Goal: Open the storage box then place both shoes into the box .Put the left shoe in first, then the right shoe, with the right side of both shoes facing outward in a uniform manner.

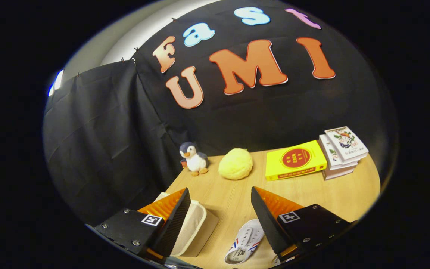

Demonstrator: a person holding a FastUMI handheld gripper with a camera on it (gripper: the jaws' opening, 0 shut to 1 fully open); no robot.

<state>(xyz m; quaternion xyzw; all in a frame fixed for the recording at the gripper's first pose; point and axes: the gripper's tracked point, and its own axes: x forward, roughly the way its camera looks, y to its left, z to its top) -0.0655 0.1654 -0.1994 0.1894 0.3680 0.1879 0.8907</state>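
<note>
My gripper point(220, 200) hangs above the wooden table point(312, 194) with its fingers wide apart and nothing between them. Below the left finger point(175, 216) lies a cream storage box point(194, 228) with its lid shut, partly hidden by that finger. A small white shoe point(245, 241) with red and blue stripes lies on the table under the gap, close to the right finger point(267, 220). A bit of white beneath the right finger may be a second shoe; I cannot tell.
At the table's far side stand a plush penguin point(193, 158), a yellow fluffy ball point(236, 163), a yellow book point(295, 160) and a stack of white books point(342, 151). Black cloth walls close the back and left.
</note>
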